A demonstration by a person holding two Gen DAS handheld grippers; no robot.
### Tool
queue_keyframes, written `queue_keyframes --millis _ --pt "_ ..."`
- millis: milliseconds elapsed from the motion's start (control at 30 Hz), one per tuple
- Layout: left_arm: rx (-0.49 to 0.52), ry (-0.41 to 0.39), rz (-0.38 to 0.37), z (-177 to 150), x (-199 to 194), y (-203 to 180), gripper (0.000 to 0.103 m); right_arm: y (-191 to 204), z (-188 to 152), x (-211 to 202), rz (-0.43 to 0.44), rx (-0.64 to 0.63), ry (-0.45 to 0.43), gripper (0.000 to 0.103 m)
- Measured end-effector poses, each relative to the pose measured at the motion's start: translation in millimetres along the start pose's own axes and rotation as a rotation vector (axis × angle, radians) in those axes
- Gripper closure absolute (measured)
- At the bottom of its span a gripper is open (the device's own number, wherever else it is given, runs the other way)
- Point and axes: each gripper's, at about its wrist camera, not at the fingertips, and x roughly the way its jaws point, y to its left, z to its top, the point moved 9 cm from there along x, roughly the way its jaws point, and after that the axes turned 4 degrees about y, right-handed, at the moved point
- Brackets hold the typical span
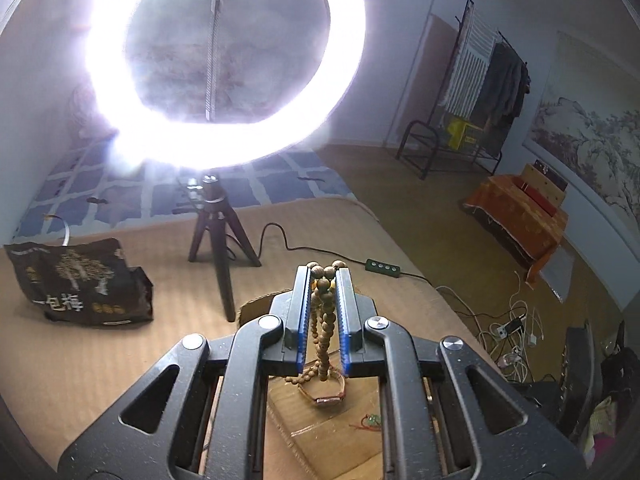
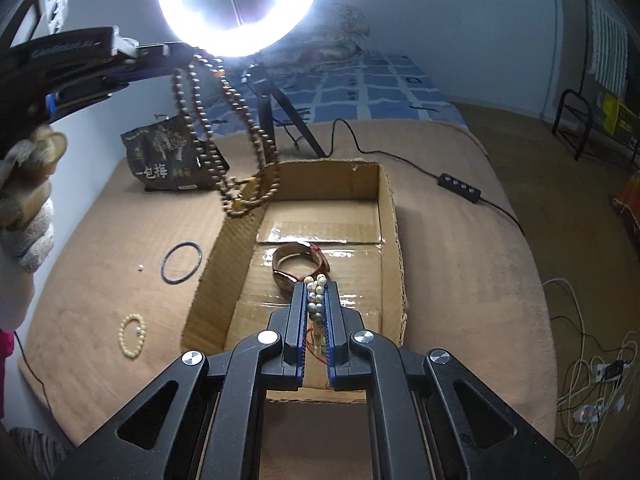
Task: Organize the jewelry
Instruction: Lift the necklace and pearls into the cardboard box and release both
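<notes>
My left gripper [image 1: 323,274] is shut on a long brown wooden bead necklace [image 1: 322,320]. In the right wrist view the necklace [image 2: 240,120] hangs from the left gripper [image 2: 176,50] over the far left corner of the open cardboard box [image 2: 394,216]. My right gripper [image 2: 316,286] is shut on a pearl bead bracelet [image 2: 316,300] above the box. A brown leather watch [image 2: 298,260] lies inside the box; it also shows in the left wrist view [image 1: 330,398]. A black ring bangle [image 2: 181,263] and a cream bead bracelet [image 2: 132,336] lie on the tan mat left of the box.
A bright ring light [image 2: 240,4] on a black tripod [image 1: 218,240] stands behind the box. A black snack bag [image 2: 168,156] lies at the back left. A cable with an inline switch [image 2: 460,188] runs right. A tiny loose bead [image 2: 140,267] lies by the bangle.
</notes>
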Motion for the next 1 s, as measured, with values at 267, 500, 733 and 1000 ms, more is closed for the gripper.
queue_keyframes --millis 267,500,733,1000 --pt "-0.012 0.070 0.010 -15 43 3 0.098 -6 -4 18 0.016 0.013 0.018 0.097" --pt "0.012 0.101 0.018 -23 52 4 0.098 -3 -6 32 0.027 -0.005 0.043 0.096" --pt "0.010 0.121 0.028 -33 45 14 0.076 4 -6 36 -0.002 -0.020 0.052 0.059" --pt "0.004 0.111 0.057 -42 24 33 0.064 4 -8 27 -0.020 0.013 0.048 0.050"
